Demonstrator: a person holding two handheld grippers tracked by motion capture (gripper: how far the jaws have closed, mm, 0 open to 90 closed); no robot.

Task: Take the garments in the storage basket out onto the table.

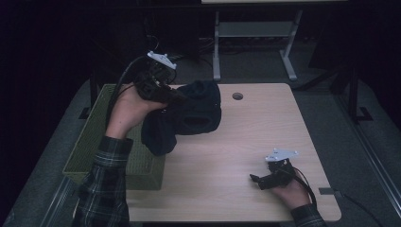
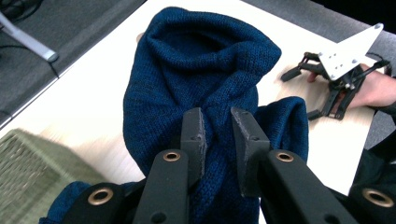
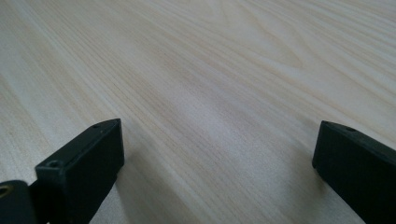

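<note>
The left tongs [image 2: 217,133] clamp a blue sweater [image 2: 201,74] above the bench [image 1: 265,137]; the right tongs [image 3: 217,163] rest spread apart.

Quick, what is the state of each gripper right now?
Left gripper: closed on the blue knitted garment, lifted above the table.
Right gripper: open, holding nothing, low over the table.
</note>
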